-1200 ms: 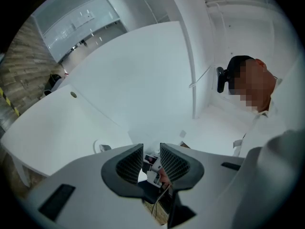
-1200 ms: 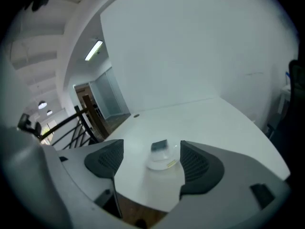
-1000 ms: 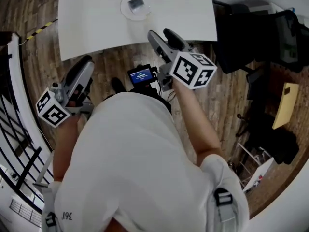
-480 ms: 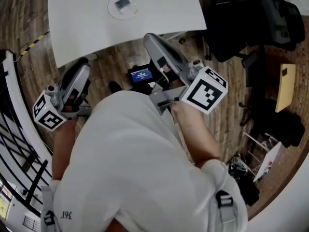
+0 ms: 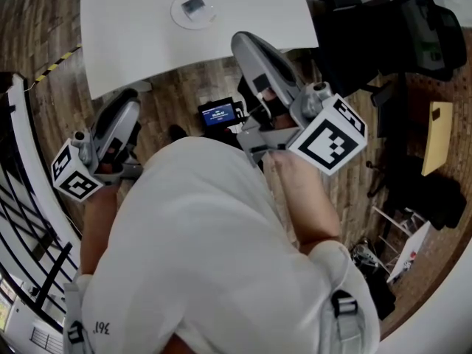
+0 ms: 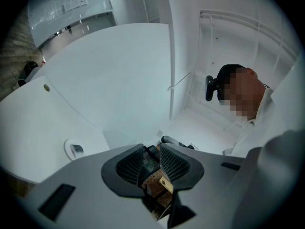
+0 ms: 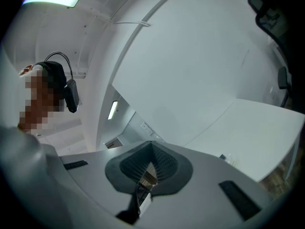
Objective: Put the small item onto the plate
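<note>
Small item (image 5: 193, 6) sits on the plate (image 5: 177, 17), which is on the white table (image 5: 133, 50), toward the table's far side in the head view.

Neither gripper is near it. Both hang off the table's near edge, over the wood floor (image 5: 177, 94), close in to the person's torso. A small lit screen (image 5: 217, 113) sits between them.

Left gripper (image 6: 151, 159): jaws released, with a narrow gap between the ribbed pads (image 6: 174, 163). Nothing is in the gap; I only see floor and gear through it. In the left gripper view the plate is small at lower left with the dark item on it, well off to the left of the jaws and well apart from the fingertips.

Right gripper (image 7: 152, 156): jaws clenched, pads (image 7: 164, 163) pressed together, nothing between them. In the head view it's raised and angled toward the table, with its tips short of the near edge and well apart from the plate.
</note>
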Tool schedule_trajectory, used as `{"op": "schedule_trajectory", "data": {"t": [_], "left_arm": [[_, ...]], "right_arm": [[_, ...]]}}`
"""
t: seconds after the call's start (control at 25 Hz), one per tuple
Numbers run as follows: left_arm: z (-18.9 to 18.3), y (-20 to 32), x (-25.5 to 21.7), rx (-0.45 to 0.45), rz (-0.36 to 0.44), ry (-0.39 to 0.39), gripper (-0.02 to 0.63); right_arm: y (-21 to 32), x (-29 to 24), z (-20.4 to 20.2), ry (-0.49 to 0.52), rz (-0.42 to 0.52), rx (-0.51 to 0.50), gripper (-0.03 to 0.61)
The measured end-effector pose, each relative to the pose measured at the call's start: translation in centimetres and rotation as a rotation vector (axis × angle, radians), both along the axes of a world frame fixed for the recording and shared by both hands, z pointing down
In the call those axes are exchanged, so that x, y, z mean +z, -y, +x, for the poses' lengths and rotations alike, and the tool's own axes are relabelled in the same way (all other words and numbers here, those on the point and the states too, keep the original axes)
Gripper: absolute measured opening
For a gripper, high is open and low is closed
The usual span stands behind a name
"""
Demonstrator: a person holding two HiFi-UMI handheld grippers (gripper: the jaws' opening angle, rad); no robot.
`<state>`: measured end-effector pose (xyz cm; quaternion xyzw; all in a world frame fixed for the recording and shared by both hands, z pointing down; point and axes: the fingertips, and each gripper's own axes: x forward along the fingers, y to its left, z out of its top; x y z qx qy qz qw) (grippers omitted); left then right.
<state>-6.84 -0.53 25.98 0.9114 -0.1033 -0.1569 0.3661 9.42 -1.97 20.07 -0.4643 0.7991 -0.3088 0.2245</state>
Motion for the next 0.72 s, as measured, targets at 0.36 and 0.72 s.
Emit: {"op": "schedule_trajectory", "data": {"t": [0.36, 0.72], "left_arm": [[1.3, -1.1, 0.3, 0.067, 0.004, 0.019, 0.114], [1.5, -1.2, 0.2, 0.074, 0.001, 0.021, 0.114]], "right_arm": [[0.7, 0.1, -0.9, -0.043, 0.000, -0.013, 0.002], [0.7, 0.3, -0.6, -0.063, -0.009, -0.007, 0.002]]}}
